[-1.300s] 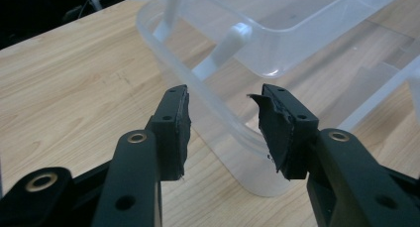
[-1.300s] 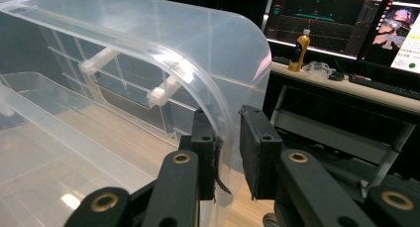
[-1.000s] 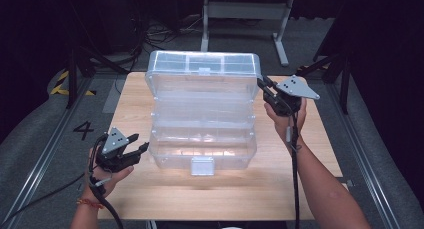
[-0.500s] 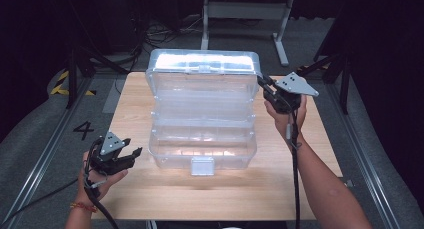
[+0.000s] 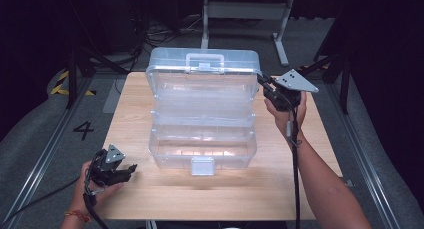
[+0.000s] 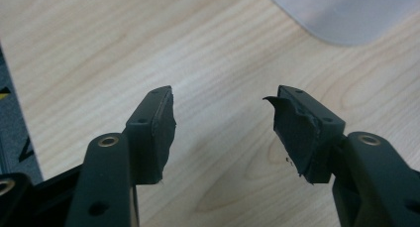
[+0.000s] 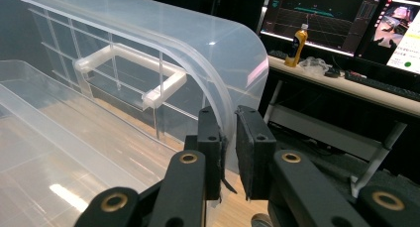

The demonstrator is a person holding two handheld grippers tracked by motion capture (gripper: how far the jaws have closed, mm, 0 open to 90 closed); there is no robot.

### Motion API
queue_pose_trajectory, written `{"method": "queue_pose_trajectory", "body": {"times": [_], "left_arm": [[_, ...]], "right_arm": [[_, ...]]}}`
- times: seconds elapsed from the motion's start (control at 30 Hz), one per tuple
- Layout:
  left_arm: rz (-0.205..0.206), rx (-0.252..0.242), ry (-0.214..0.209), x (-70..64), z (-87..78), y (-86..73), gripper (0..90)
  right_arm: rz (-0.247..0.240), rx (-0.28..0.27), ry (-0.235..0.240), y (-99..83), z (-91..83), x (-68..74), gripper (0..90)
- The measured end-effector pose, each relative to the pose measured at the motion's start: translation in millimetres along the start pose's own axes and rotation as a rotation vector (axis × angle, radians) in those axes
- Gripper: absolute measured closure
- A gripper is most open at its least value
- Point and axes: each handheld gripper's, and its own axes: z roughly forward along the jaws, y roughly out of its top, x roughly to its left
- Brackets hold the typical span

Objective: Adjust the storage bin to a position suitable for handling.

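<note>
Clear plastic box point(image 5: 202, 114) sits mid-table point(image 5: 150, 204), lid now raised further. The right tool point(image 5: 267, 86) grips the lid's edge point(image 7: 225, 123); its view shows monitors behind. The left tool point(image 5: 122, 171), released, has withdrawn toward the table's near-left corner.

Centre of the frame in the high view is blocked by the clear plastic box point(image 5: 202, 121), w/ its raised lid point(image 5: 203, 65) walling off the upper middle; bare table point(image 5: 130, 104) is left as passable strips at left, right and along the bottom edge. Lower left, open wood is seen around the left gripper point(image 5: 121, 172), jaws spread w/ nothing between. Upper right, the lid's edge is pinched between the right gripper point(image 7: 229, 152) jaws, so no gap there.
</note>
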Motion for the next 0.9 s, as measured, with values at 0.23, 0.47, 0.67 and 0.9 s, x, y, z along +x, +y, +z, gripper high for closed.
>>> {"method": "queue_pose_trajectory", "body": {"times": [0.23, 0.47, 0.67, 0.9], "left_arm": [[-0.007, -0.009, -0.035, -1.2, 5.4, -8.4, 36.4], [-0.083, -0.072, -0.120, -0.8, 11.8, -14.9, 31.5], [-0.068, -0.121, -0.122, -1.2, 13.4, -21.3, 26.9], [-0.071, -0.121, -0.117, -1.3, 13.6, -21.2, 26.2]], "right_arm": [[0.005, 0.002, 0.006, 1.1, 2.3, -2.3, 81.6], [0.014, 0.004, 0.019, 1.7, 4.8, -5.4, 81.8], [0.023, 0.011, 0.023, 3.6, 9.2, -8.7, 82.1], [0.027, 0.023, 0.035, 6.1, 14.4, -12.9, 82.2]]}}
